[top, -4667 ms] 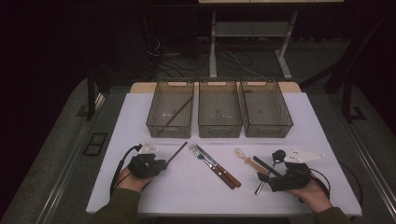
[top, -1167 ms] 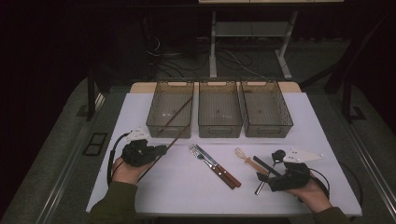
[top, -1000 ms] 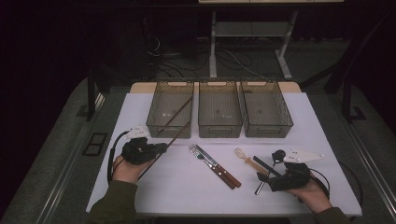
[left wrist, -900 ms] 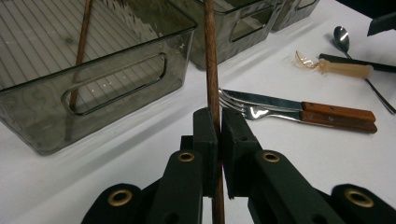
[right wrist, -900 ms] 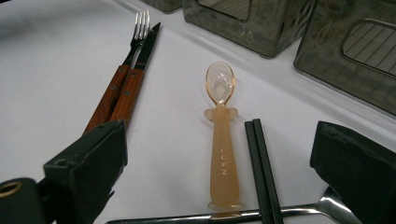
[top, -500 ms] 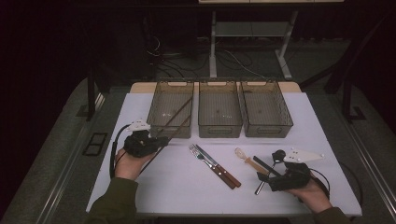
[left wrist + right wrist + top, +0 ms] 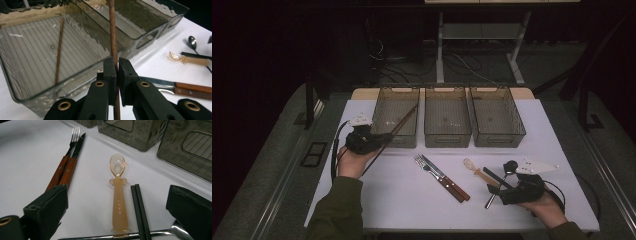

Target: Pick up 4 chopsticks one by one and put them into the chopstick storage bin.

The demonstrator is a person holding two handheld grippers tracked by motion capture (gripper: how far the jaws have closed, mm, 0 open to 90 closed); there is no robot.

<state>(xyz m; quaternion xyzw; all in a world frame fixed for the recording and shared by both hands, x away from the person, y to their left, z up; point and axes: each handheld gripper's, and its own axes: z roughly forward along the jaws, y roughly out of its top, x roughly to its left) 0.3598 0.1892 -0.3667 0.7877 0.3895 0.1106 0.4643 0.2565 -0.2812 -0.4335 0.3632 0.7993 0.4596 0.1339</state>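
Observation:
My left gripper (image 7: 383, 139) is shut on a brown wooden chopstick (image 7: 404, 119), which slants up over the left clear bin (image 7: 387, 112). In the left gripper view the jaws (image 7: 117, 65) pinch that chopstick (image 7: 111, 30) just in front of the bin's near wall (image 7: 75, 85). A second brown chopstick (image 7: 59, 50) lies on the bin floor. My right gripper (image 7: 498, 186) rests at the front right of the table, open. In the right gripper view its jaws (image 7: 120, 205) stand wide on either side of an amber plastic spoon (image 7: 118, 195) and a pair of black chopsticks (image 7: 140, 210).
Three clear bins stand in a row at the back, with the middle one (image 7: 447, 132) and the right one (image 7: 497, 135) beside the left. A wooden-handled fork and knife (image 7: 443, 178) lie mid-table. A metal spoon (image 7: 150, 235) lies across the near end of the black chopsticks.
My left gripper has carried the brown chopstick up and away from the table's front edge toward the left bin. The right gripper has stayed put.

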